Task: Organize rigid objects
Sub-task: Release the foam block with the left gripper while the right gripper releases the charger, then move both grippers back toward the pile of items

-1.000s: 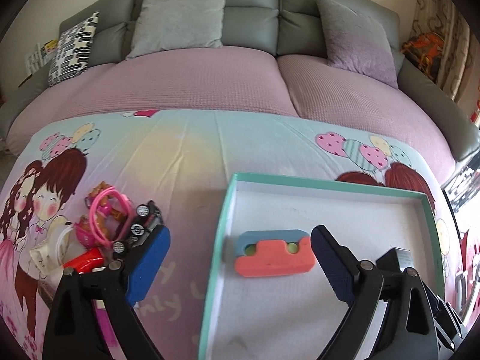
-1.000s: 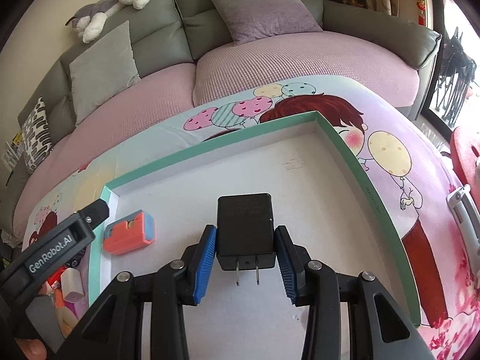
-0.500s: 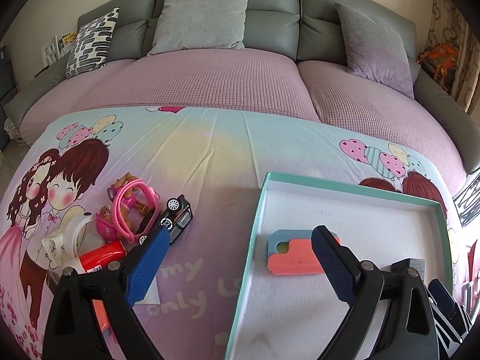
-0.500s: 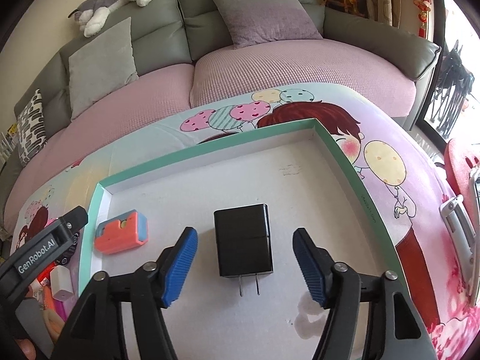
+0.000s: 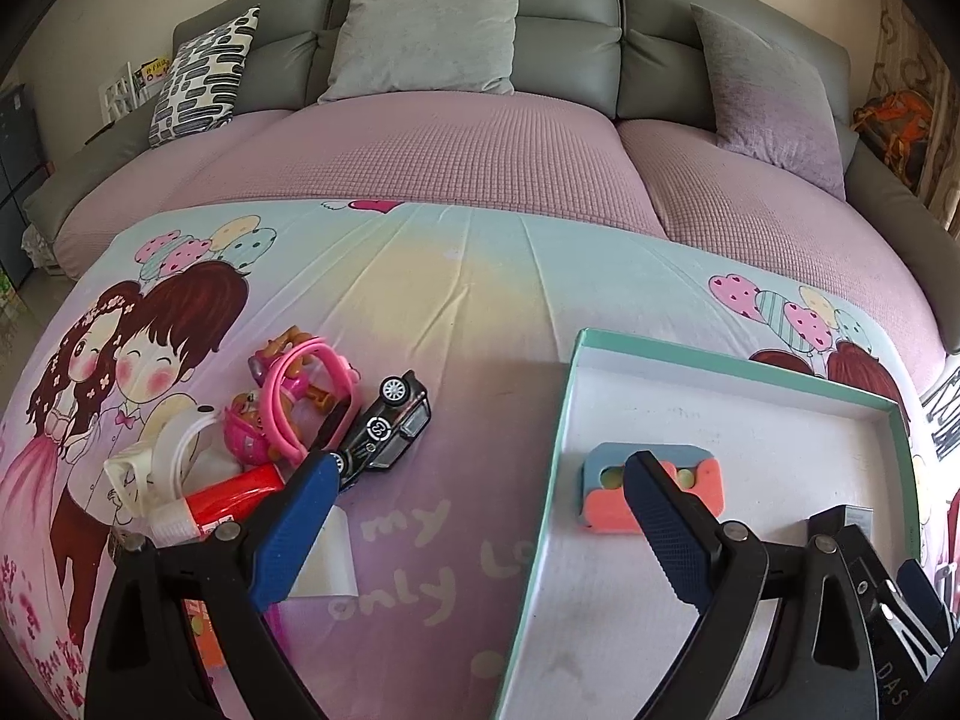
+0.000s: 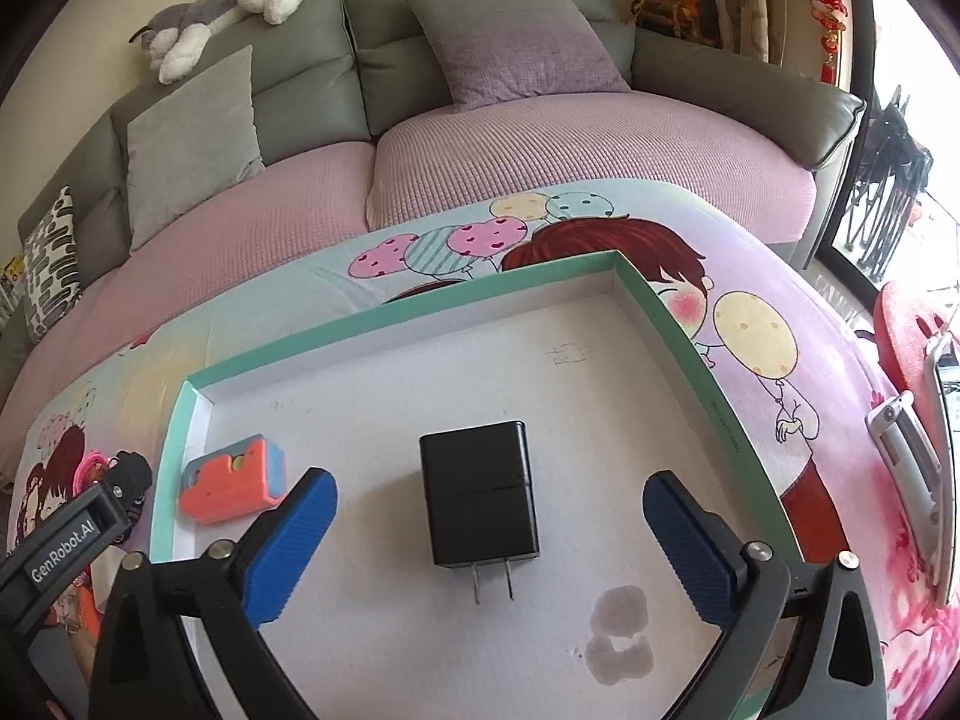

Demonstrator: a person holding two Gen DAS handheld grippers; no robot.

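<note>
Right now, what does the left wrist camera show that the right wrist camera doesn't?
Only the left wrist view clearly shows the loose pile outside the box: black toy car, pink band, red tube.

Only the right wrist view fully shows the black plug adapter and a stain.

Both show the teal-rimmed box and the orange-and-blue block.

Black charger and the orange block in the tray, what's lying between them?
Nothing: only bare tray floor separates the charger from the block, per the right wrist view.
</note>
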